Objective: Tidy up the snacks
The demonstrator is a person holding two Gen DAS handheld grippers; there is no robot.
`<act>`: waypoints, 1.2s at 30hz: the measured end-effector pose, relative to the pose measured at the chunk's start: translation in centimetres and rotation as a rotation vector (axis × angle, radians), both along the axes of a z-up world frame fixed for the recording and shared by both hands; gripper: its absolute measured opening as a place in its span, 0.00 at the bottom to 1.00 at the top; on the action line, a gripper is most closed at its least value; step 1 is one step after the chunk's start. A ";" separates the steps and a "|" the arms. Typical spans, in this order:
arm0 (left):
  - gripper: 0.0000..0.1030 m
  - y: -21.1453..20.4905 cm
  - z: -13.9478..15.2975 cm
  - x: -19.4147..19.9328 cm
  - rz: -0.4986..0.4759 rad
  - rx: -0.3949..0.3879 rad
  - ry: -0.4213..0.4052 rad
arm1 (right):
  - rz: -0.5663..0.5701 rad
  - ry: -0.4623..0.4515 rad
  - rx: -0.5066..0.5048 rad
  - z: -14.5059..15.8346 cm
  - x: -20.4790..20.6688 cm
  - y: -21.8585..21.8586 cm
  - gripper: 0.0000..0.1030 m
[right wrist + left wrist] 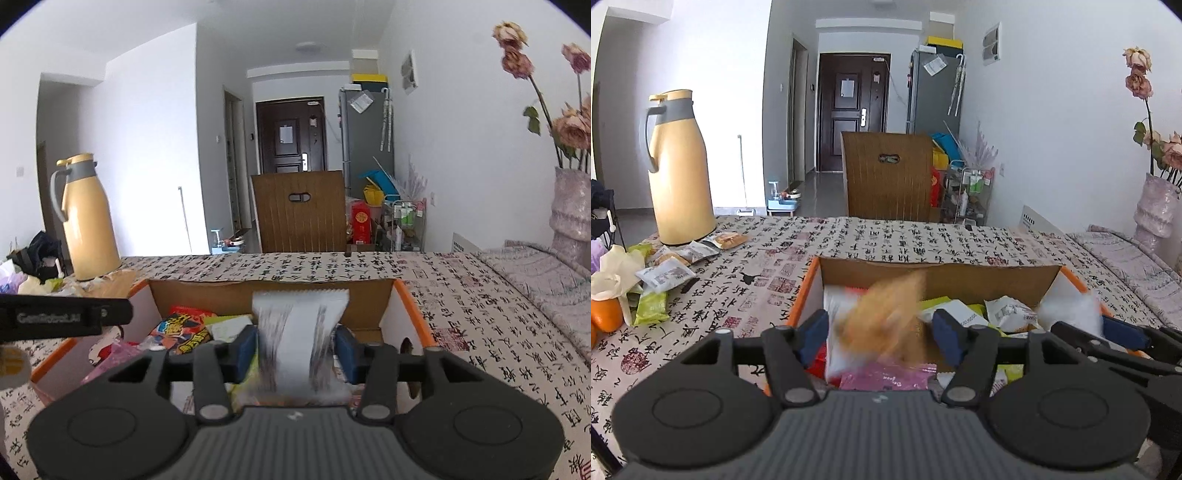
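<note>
Left gripper (881, 328) spread, blurred tan packet (882, 317) unpinched over cardboard box (938, 275). Right gripper (295, 350) spread, blurred white packet (301, 343) between jaws, contact unclear.

Left gripper (881, 334): matte black plastic body w/ a grey ribbed housing at 6 o'clock, small pale logo mark at its top edge. 2 round black discs w/ raised rings sit at 7 and 5 o'clock. 2 black link arms run up from silver pivot pins, approx 4 pins in view. Fingers (812, 334) carry dark blue pads.

Right gripper (295, 352): same build, black frame, grey ribbed centre w/ pale logo, 2 ringed discs, silver pins, triangular cut-outs in the outer arms, blue-padded fingers (245, 349).

In the right wrist view, at 9 o'clock, a black bar of the left gripper shows grey lettering, too blurred to read fully.
</note>
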State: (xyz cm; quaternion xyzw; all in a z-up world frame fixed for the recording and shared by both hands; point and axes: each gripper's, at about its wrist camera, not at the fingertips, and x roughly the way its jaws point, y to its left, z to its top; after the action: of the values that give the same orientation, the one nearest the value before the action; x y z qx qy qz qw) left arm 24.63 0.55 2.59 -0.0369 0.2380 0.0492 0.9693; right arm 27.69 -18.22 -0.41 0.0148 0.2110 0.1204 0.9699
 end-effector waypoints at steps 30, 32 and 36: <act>1.00 -0.3 3.1 -9.3 0.002 0.026 -0.101 | -0.029 -0.025 0.008 2.1 -8.3 -2.9 1.00; 1.00 -0.3 2.6 -10.3 -0.011 0.026 -0.089 | -0.028 -0.018 0.009 1.9 -9.5 -3.1 1.00; 1.00 -0.2 1.6 -12.3 -0.031 0.023 -0.067 | -0.027 0.000 0.010 1.6 -11.6 -3.5 1.00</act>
State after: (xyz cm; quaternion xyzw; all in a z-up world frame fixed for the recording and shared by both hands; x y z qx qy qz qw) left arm 12.29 0.34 4.19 -0.0237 0.2052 0.0358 0.9778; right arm 16.09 -21.75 1.19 0.0226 0.2102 0.1085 0.9714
